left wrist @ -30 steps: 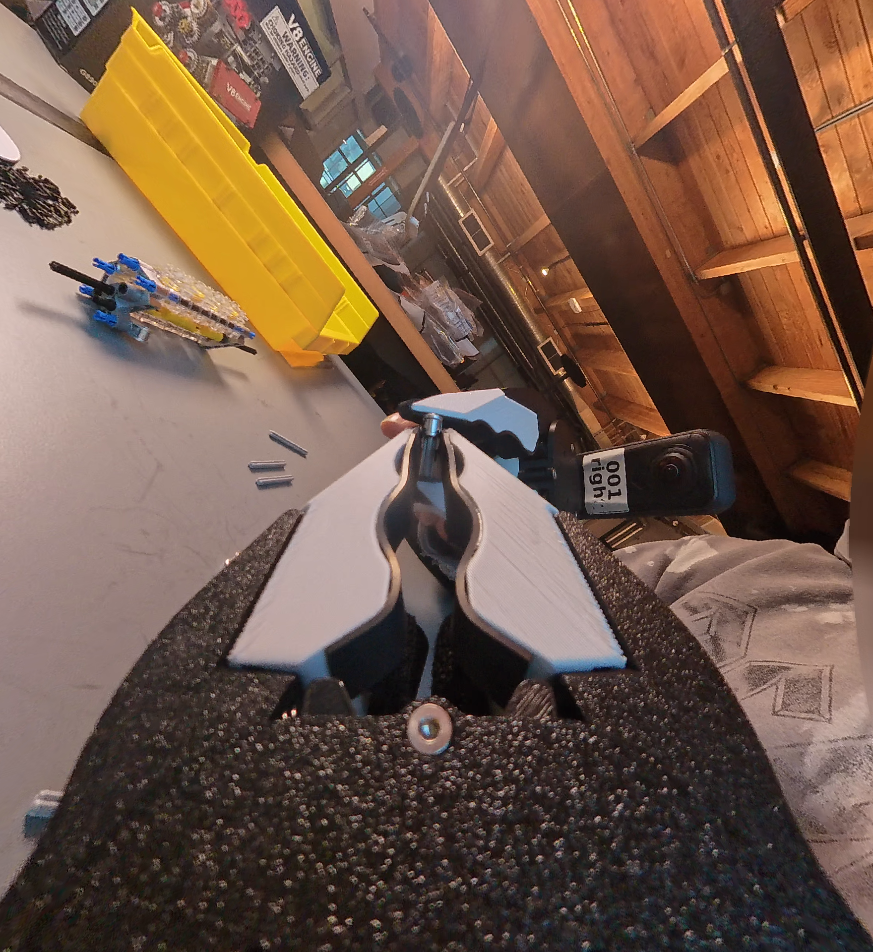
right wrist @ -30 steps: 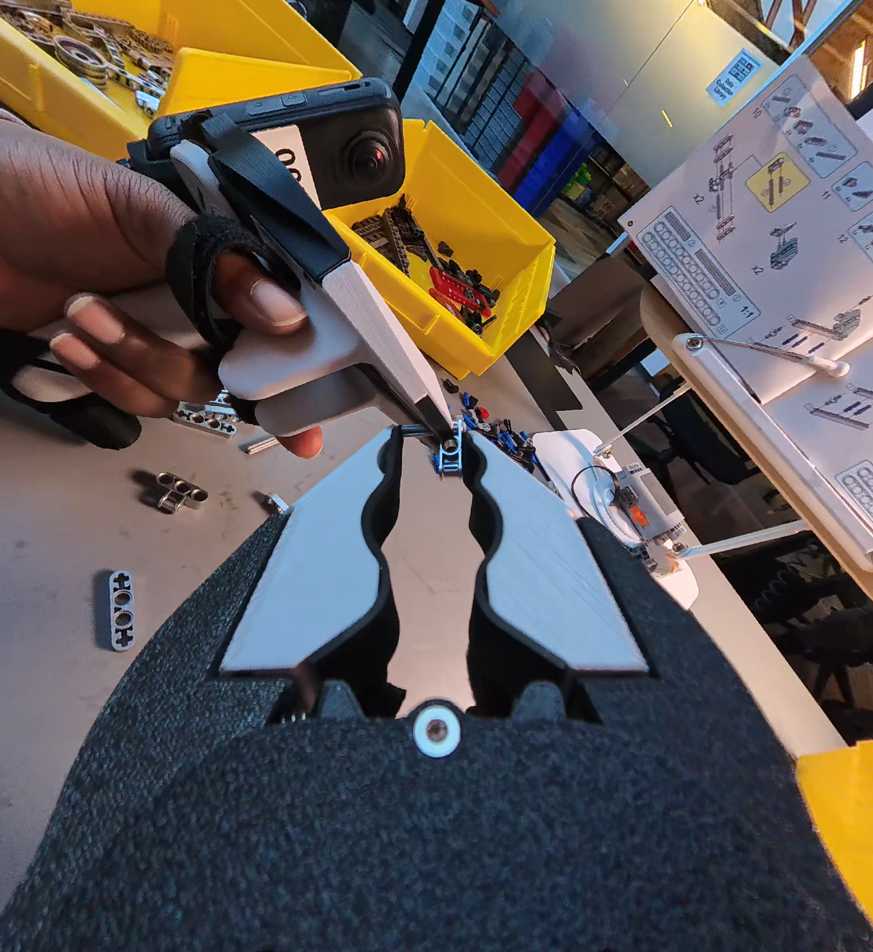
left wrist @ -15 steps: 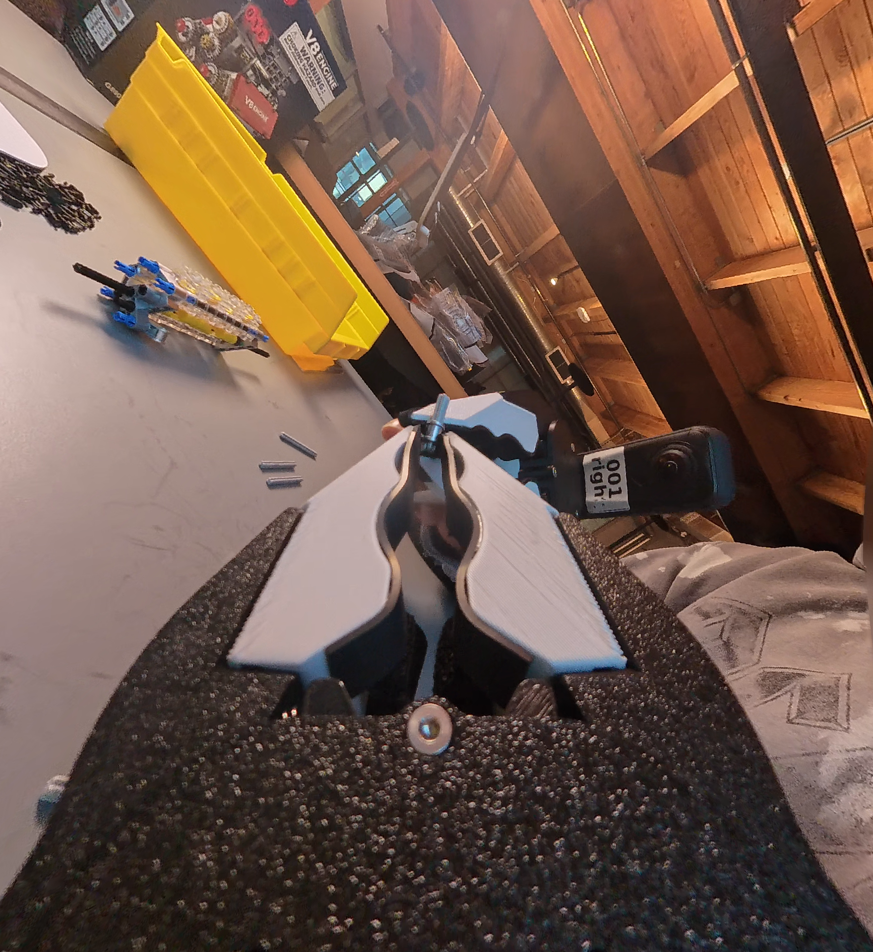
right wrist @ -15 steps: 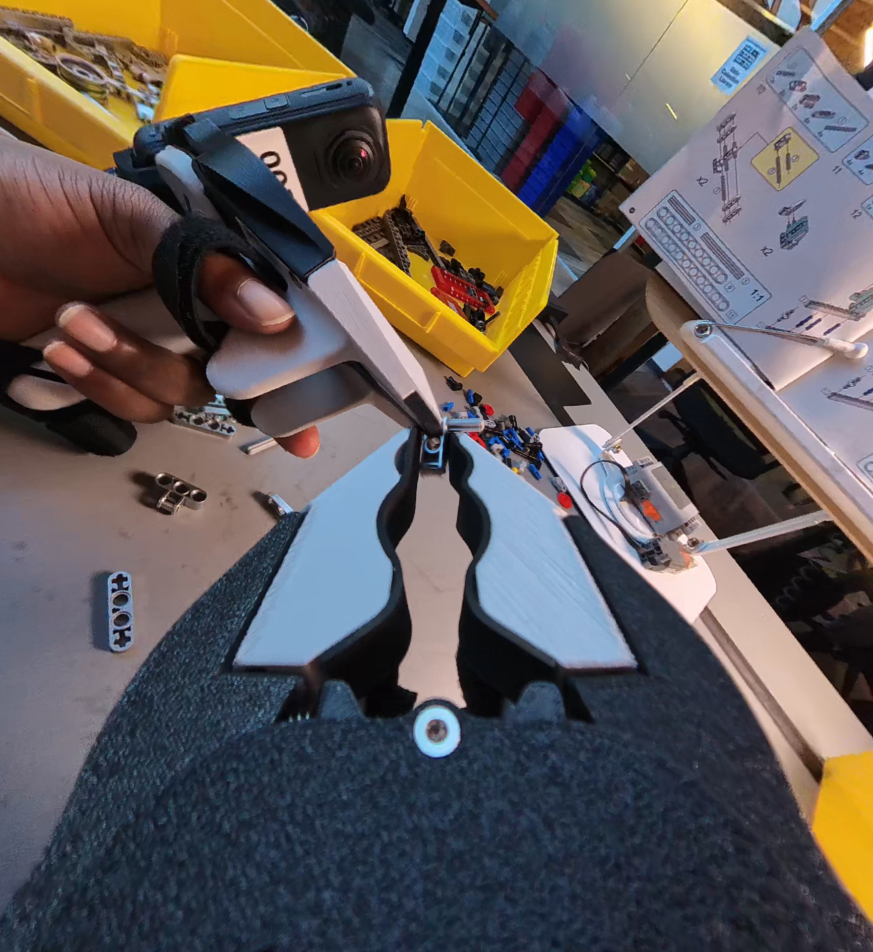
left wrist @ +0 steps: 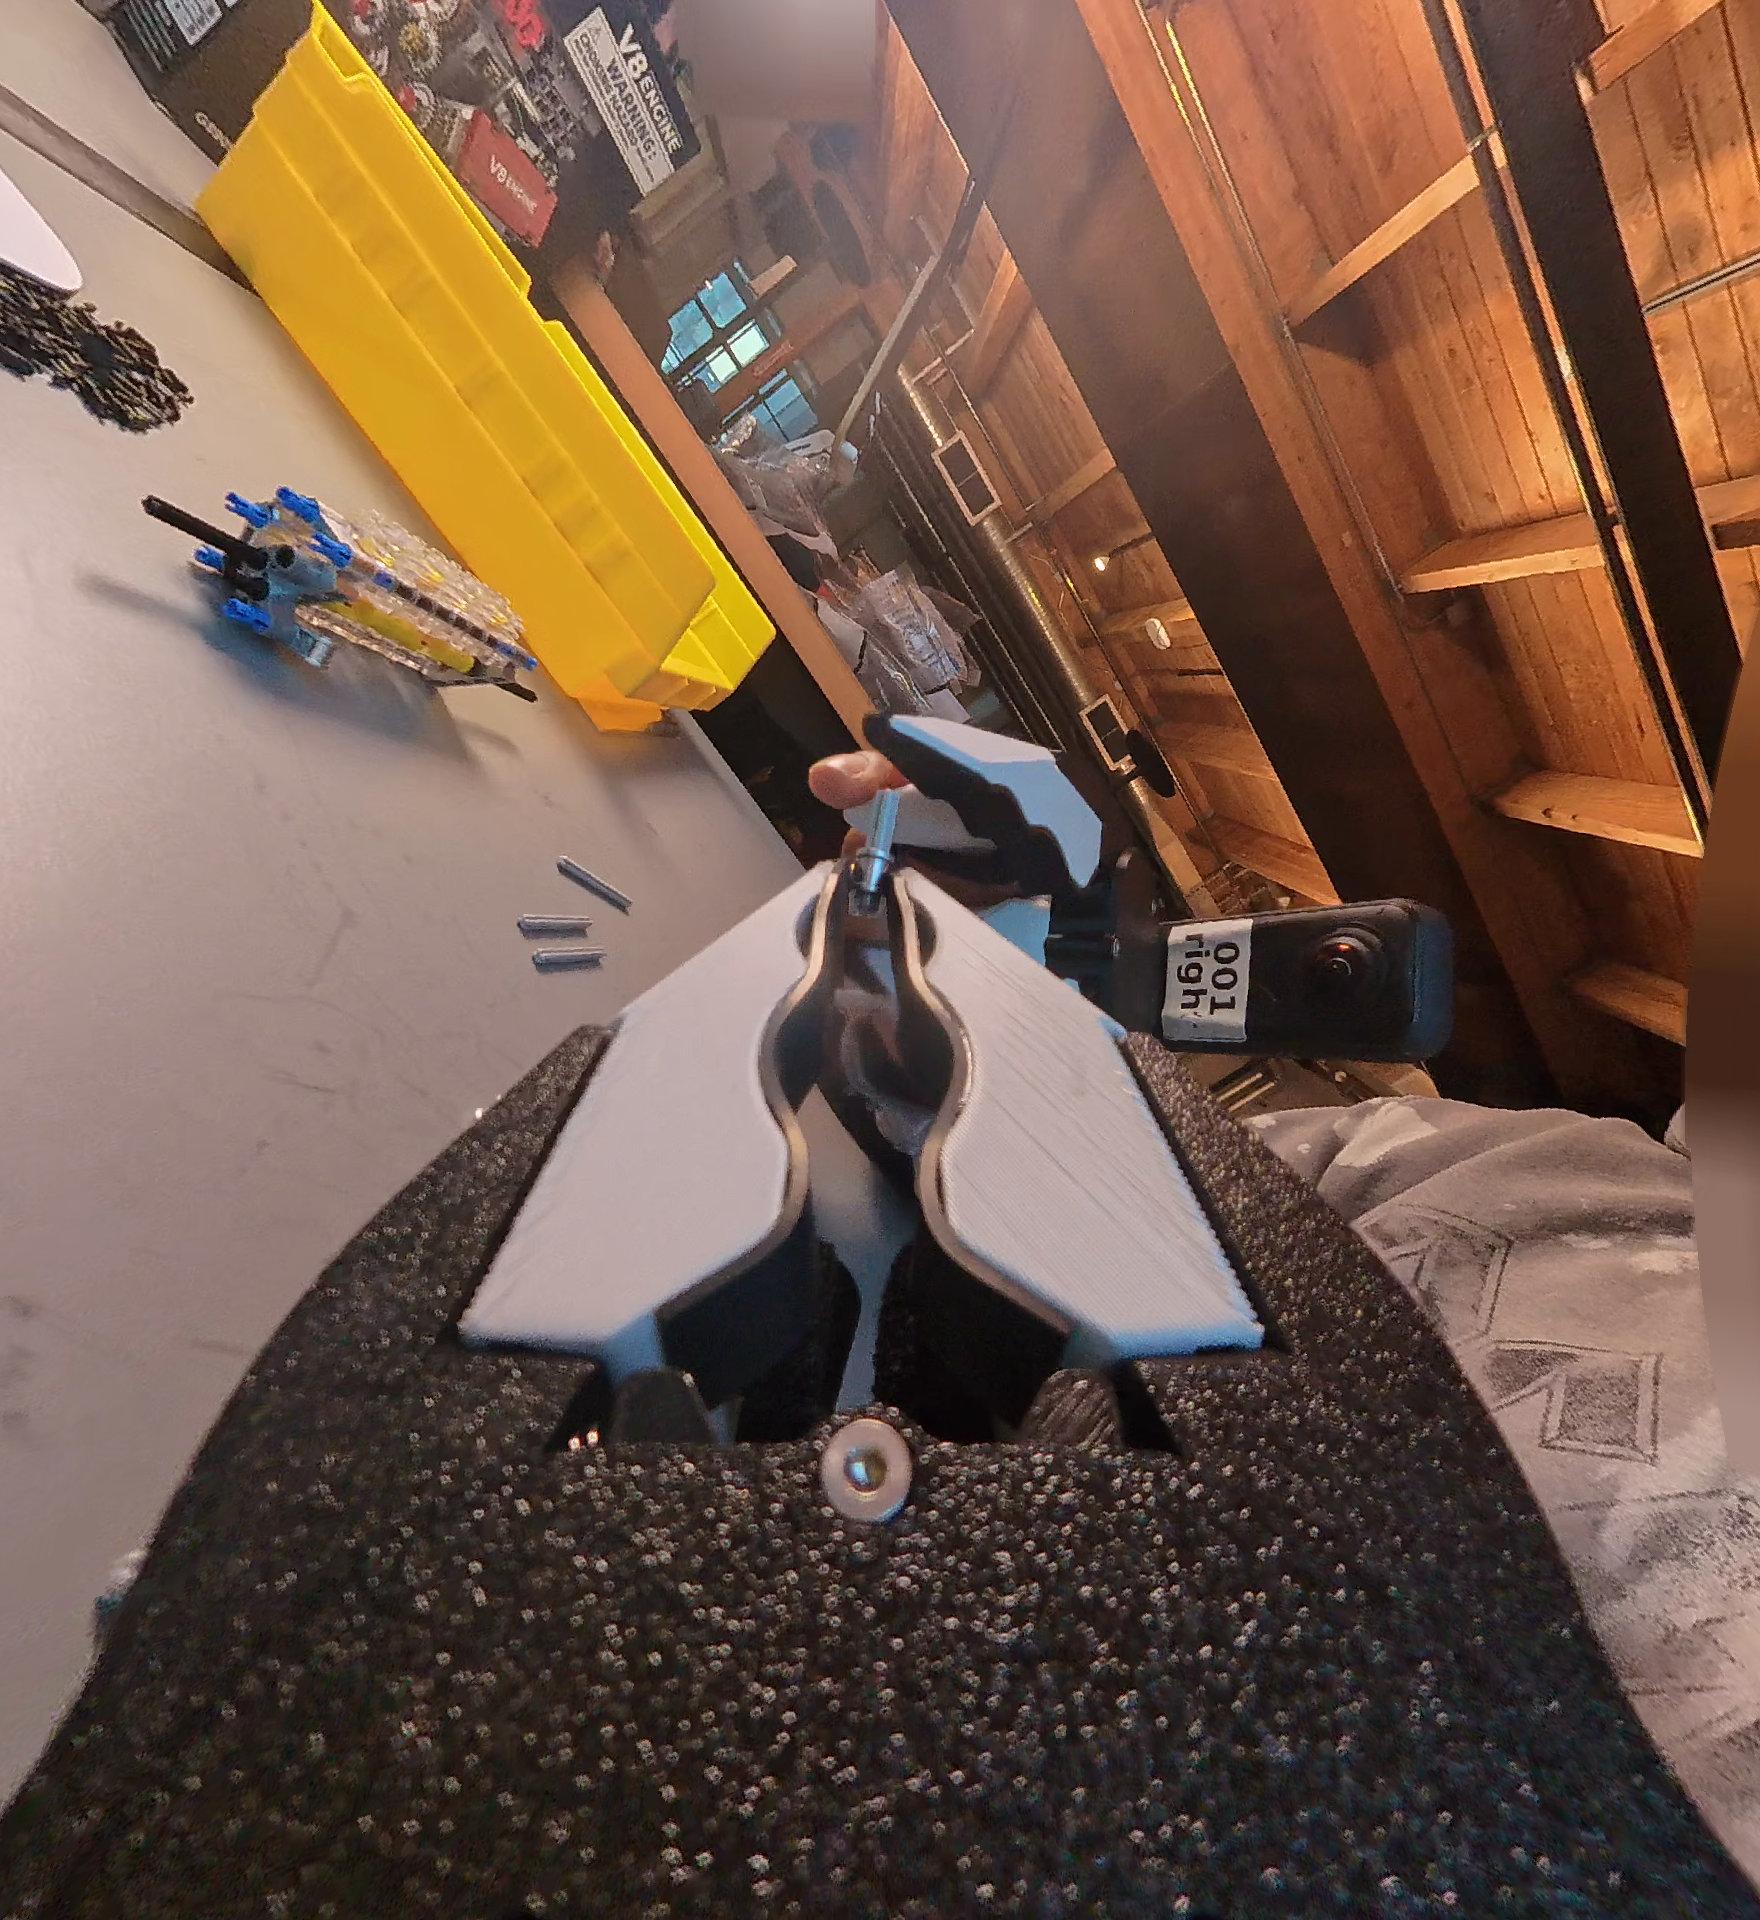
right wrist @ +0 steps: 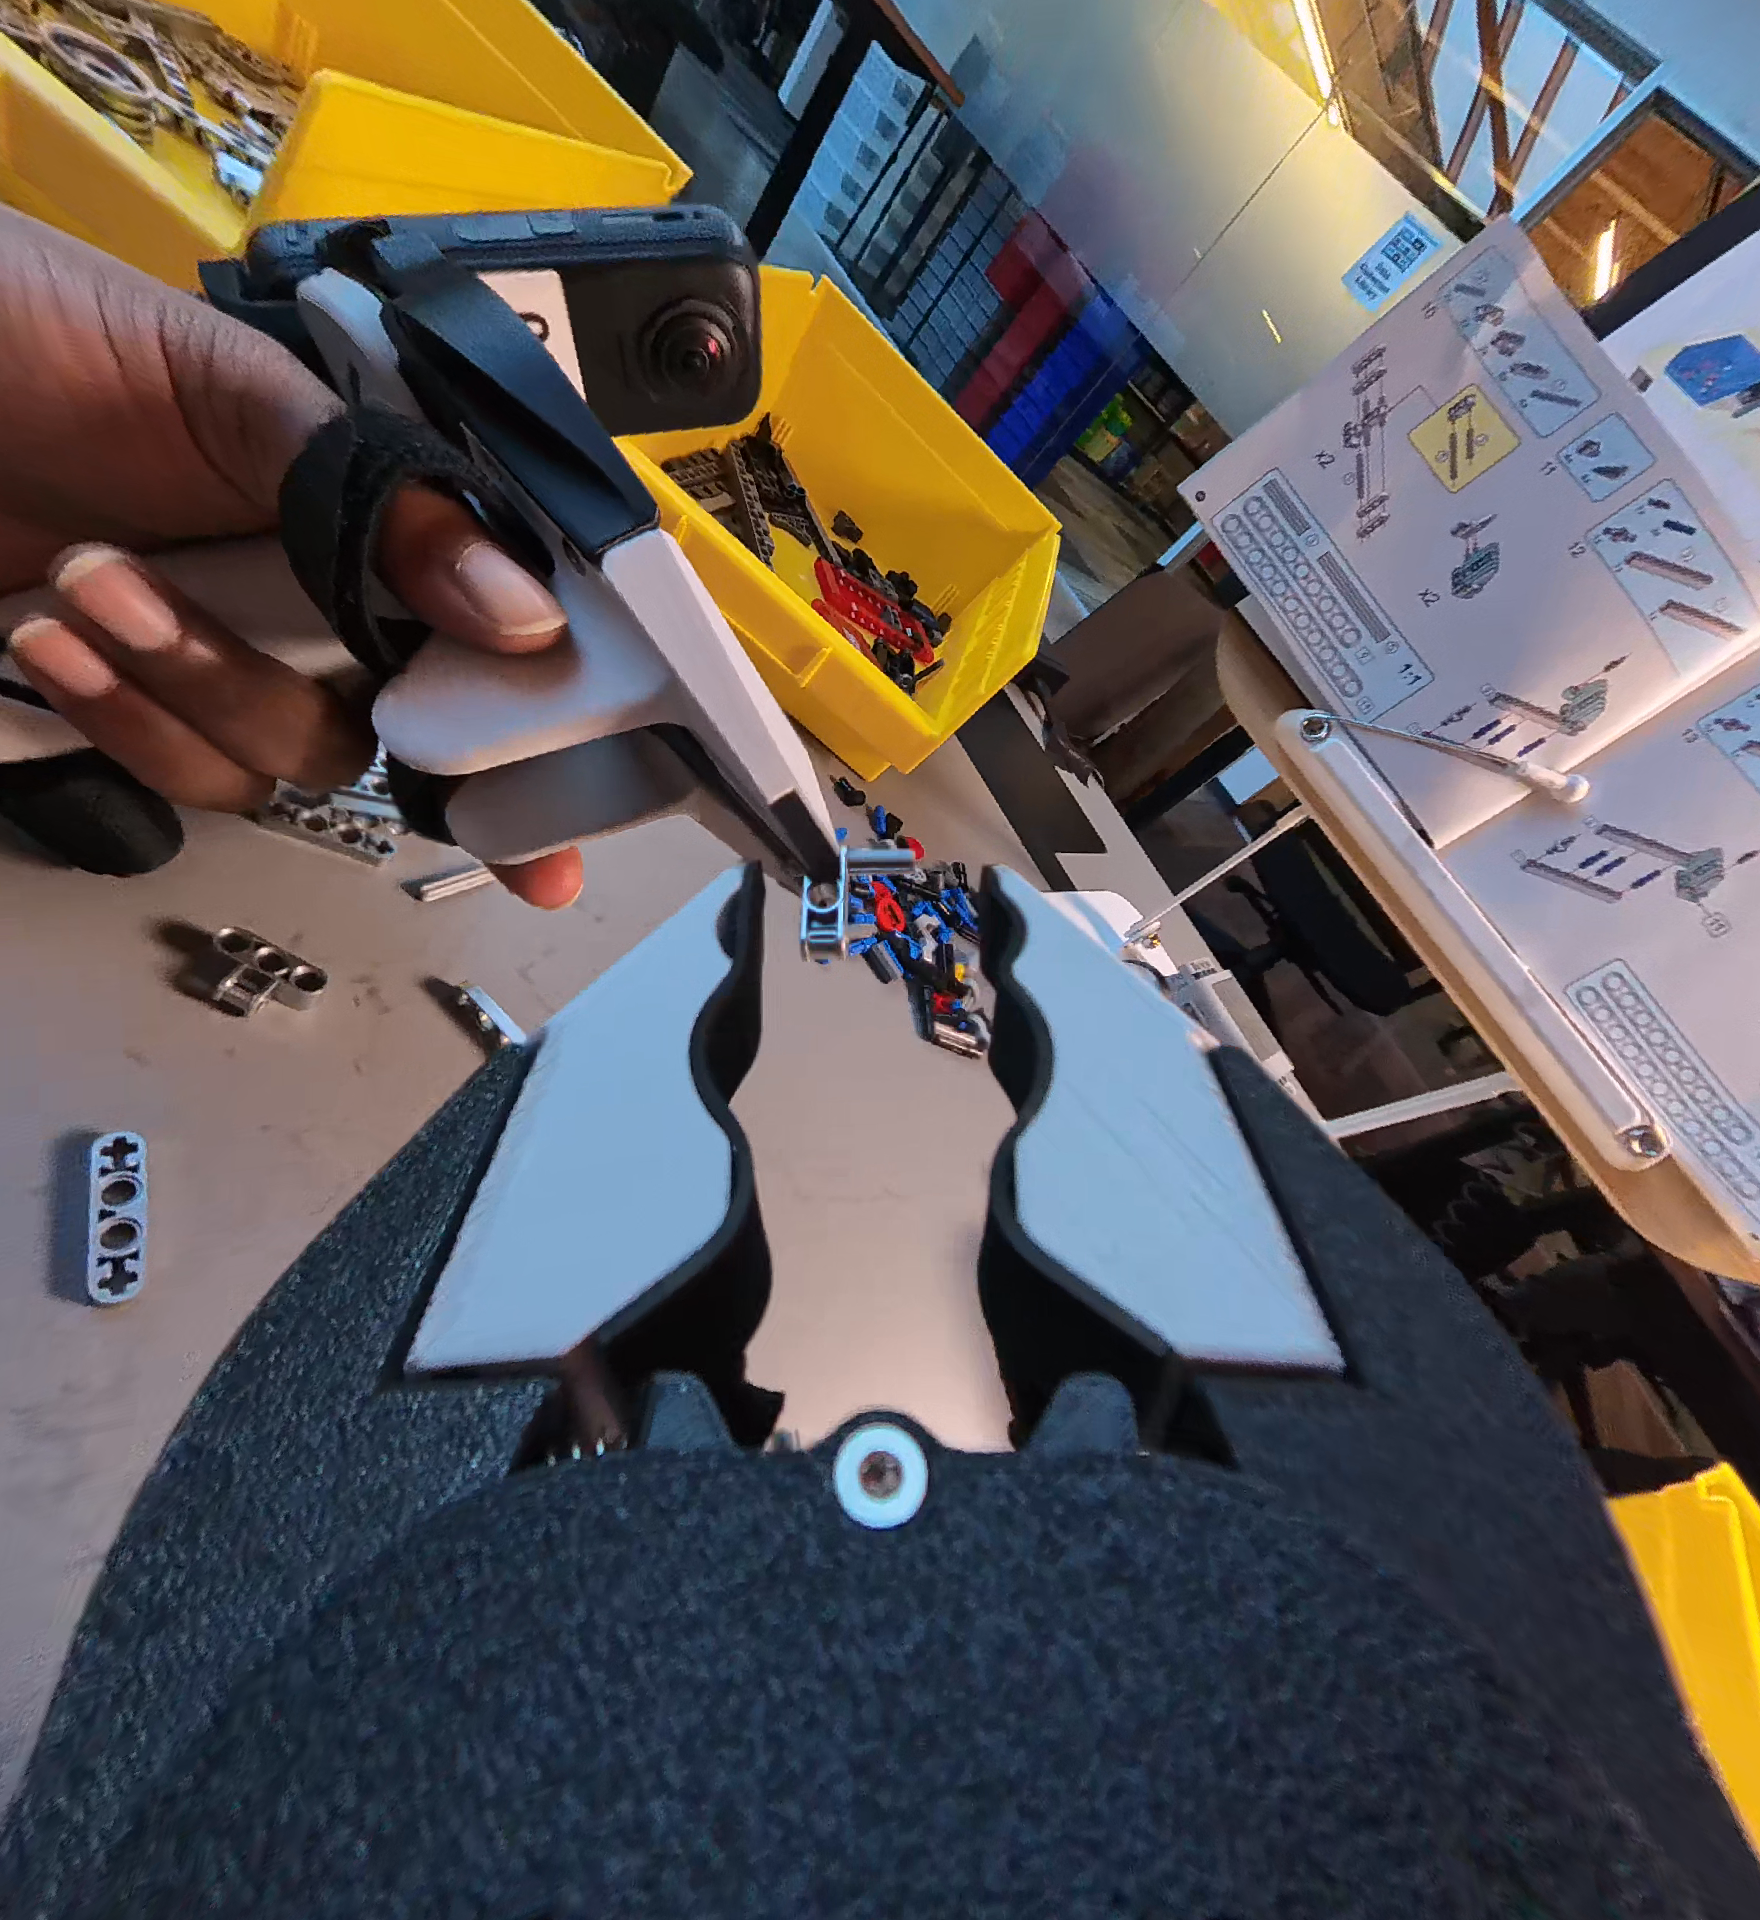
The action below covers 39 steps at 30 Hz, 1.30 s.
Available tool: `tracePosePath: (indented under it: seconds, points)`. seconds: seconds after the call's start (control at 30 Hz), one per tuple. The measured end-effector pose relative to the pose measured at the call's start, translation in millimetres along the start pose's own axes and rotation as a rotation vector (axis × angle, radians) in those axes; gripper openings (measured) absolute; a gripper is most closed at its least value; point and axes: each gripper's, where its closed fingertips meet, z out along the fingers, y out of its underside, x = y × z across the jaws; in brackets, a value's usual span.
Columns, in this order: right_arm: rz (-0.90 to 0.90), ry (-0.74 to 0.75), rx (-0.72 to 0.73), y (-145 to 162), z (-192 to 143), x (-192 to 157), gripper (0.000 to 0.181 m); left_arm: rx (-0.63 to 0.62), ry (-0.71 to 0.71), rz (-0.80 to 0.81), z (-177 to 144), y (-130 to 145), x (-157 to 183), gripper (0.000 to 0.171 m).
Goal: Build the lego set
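Between the two tools, above the grey table (right wrist: 263,1143), your left gripper (left wrist: 863,896) is clenched on a small grey connector with a short metal-coloured pin (right wrist: 834,899) sticking out of it. Your right gripper (right wrist: 868,904) is released, jaws spread wide to either side of that piece and not touching it. From the right wrist view the part sits at 12 o'clock, just off the fingertips. Your left hand (right wrist: 128,499) wraps the left tool's handle at 10 o'clock. On the table behind the part lies a heap of small blue, black and red pieces (right wrist: 917,935). A grey three-hole beam (right wrist: 115,1216) lies at 9 o'clock, a yellow bin (right wrist: 917,582) of dark parts at 12, an open instruction booklet (right wrist: 1541,644) on a stand at 2. From the left wrist view, a partly built model (left wrist: 367,592) sits at 10 o'clock beside another yellow bin (left wrist: 481,416); three loose grey pins (left wrist: 569,925) lie nearer.
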Motion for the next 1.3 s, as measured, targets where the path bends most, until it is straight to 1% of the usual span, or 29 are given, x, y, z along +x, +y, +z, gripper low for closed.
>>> tracePosePath:
  seconds: [0.07, 0.13, 0.3, 0.43, 0.67, 0.77, 0.83, 0.87, 0.97, 1.03, 1.07, 1.3]
  points:
    - [-0.042, -0.006, 0.006, 1.5, 0.2, -2.6, 0.033, -0.011, 0.009, -0.020, 0.9, 2.2, 0.1, 0.005]
    - [-0.073, -0.007, 0.013, 2.4, 0.1, -5.2, 0.021, -0.018, 0.012, -0.041, 1.1, 3.7, -0.8, 0.005]
    - [-0.061, -0.043, 0.007, 6.0, 0.1, -7.1, 0.020, -0.032, 0.015, -0.066, 0.6, 5.7, -2.0, 0.005]
    - [-0.060, -0.050, 0.011, 6.1, 0.1, -11.3, 0.011, -0.039, 0.018, -0.079, 0.4, 5.8, -1.9, 0.005]
    - [-0.060, -0.048, 0.011, 5.5, 1.0, -11.5, 0.012, -0.035, 0.021, -0.087, -0.7, 4.3, -2.2, 0.004]
    - [-0.046, -0.076, 0.013, 4.3, 1.1, -16.4, 0.030, -0.017, 0.018, -0.094, -2.7, 0.6, -4.3, 0.004]
    - [-0.008, -0.079, 0.007, 3.8, 2.5, -16.7, 0.034, -0.015, 0.013, -0.089, -2.5, 0.7, -4.7, 0.005]
    - [0.011, -0.074, 0.000, 4.0, 3.7, -16.2, 0.033, -0.015, 0.011, -0.086, -1.8, 1.3, -4.7, 0.005]
    - [0.061, -0.074, -0.023, 6.6, 5.2, -15.2, 0.022, -0.010, 0.010, -0.084, -0.2, 2.7, -4.3, 0.004]
    - [0.093, -0.083, -0.028, 7.0, 5.1, -15.2, 0.021, -0.004, 0.008, -0.076, 0.0, 2.0, -3.6, 0.004]
    - [0.100, -0.089, -0.027, 6.3, 5.1, -16.1, 0.018, -0.001, 0.007, -0.071, -0.1, 1.4, -3.1, 0.005]
    - [0.109, -0.077, -0.034, 6.1, 6.5, -15.7, 0.016, 0.009, -0.001, -0.065, -0.6, 0.7, -3.5, 0.005]
